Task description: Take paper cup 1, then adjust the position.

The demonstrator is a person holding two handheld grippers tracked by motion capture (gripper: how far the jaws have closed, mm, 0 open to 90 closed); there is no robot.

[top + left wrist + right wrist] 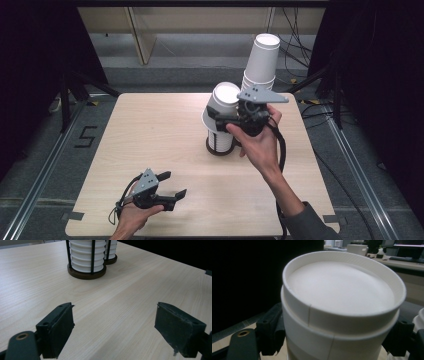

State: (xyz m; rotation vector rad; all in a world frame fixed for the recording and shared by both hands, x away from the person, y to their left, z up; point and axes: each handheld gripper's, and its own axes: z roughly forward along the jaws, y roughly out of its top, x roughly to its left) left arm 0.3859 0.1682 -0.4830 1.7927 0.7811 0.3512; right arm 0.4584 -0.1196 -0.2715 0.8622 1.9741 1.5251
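right tongs (223,120) clenched on a white paper cup (223,101), upside down, bottom facing up. in the right gripper view the cup (342,310) sits between the two black jaws, pads pressed against its sides, and a second cup rim shows nested just under the top one, so it may be more than one cup in the grip. in the high view the held cup is right above the near cup stack (220,137), which stands in a dark-based holder with thin black rods; can't tell if the held cup is touching the stack below or already free of it. a second cup stack (261,62) stands just behind, taller, its top cup tilted. the right hand (257,140) wraps the gripper from the near side.

left tongs (172,186) released, nothing between the jaws, resting low over the near left part of the tabletop (150,130), well apart from both stacks. left gripper view shows both jaws apart with bare wood between them, the near stack's holder (86,272) ahead and the other holder base (110,260) just behind it. left hand (132,212) comes in from the bottom edge.

tabletop is light wood.
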